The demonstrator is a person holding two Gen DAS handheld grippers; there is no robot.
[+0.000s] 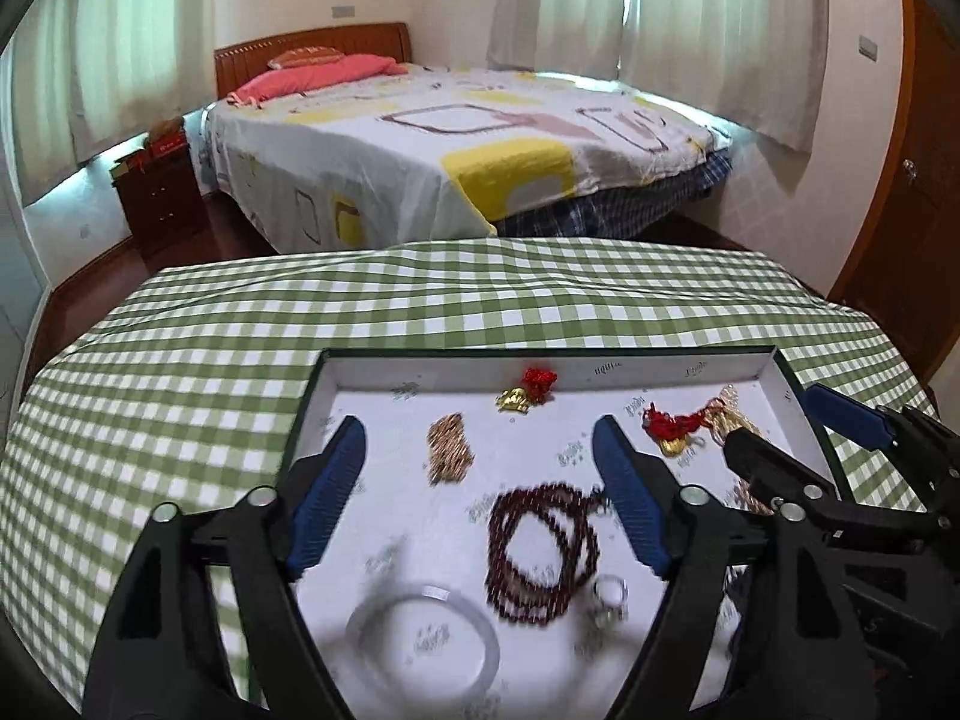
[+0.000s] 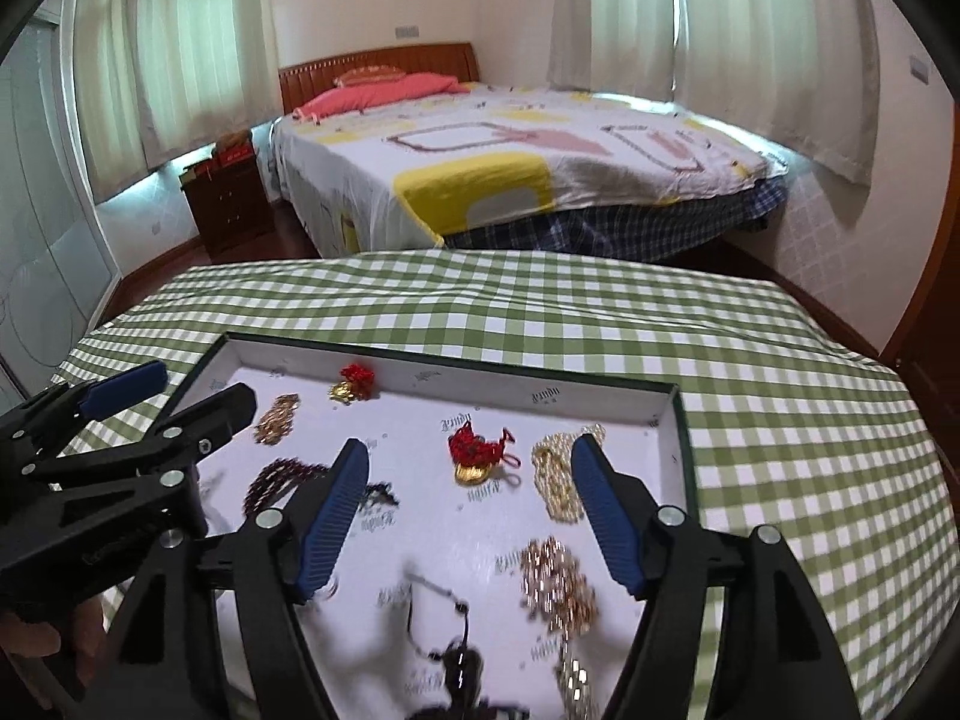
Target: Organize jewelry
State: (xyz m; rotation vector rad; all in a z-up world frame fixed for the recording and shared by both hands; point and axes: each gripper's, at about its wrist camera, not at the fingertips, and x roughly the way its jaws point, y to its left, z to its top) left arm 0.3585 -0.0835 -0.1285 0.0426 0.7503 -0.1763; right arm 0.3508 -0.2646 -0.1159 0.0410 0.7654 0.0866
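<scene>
Jewelry lies scattered in a shallow white-lined tray [image 1: 774,367] on the green checked tablecloth [image 1: 240,324] — every piece loose on the lining, none held. The left gripper [image 1: 480,480] hovers above the tray with its blue pads spread wide and nothing between them; the right gripper [image 2: 468,504] hovers beside it, equally wide and empty.

Under the left gripper sit a dark red bead strand [image 1: 540,546] coiled in loops, a pale bangle [image 1: 423,630] and a small heap of rose-gold chain [image 1: 450,447]. Near the far wall rests a gold charm with a red knot [image 1: 528,393]; a second red-knotted charm [image 2: 480,456] lies next to a gold chain [image 2: 558,480].

By my judgement the chains and beads are light, limp and likely to slide or trail, so pinching a bunched part should lift more of the heap than a single strand would. The bangle looks rigid, smooth and perhaps brittle — better gripped across its rim, gently. The knots offer soft, grippy holds on the charms.
</scene>
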